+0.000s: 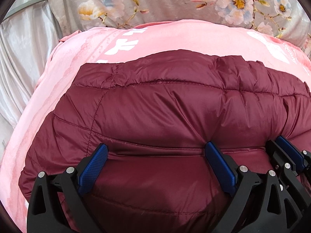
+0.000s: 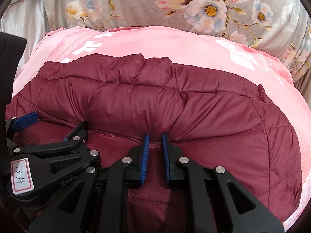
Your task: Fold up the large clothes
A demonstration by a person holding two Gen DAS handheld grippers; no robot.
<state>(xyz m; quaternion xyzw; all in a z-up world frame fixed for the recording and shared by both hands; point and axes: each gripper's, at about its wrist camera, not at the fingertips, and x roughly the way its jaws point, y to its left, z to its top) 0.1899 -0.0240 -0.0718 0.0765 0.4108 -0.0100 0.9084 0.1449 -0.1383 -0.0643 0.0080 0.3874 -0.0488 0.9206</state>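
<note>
A maroon quilted puffer jacket (image 1: 155, 108) lies folded over on a pink blanket (image 1: 155, 38); it also shows in the right wrist view (image 2: 213, 116). My left gripper (image 1: 156, 149) is open wide, its blue pads resting on the jacket's near fold. My right gripper (image 2: 155, 139) has its jaws nearly together with a narrow gap, tips pressed at a pinched crease of the jacket; fabric between the pads is not clear. The right gripper shows at the right edge of the left view (image 1: 287, 151), and the left gripper sits at the left of the right view (image 2: 50, 126).
The pink blanket (image 2: 175, 42) has white print and covers the work surface. A grey floral cloth (image 1: 175, 2) lies behind it. Shiny white fabric (image 1: 21, 62) hangs at the left.
</note>
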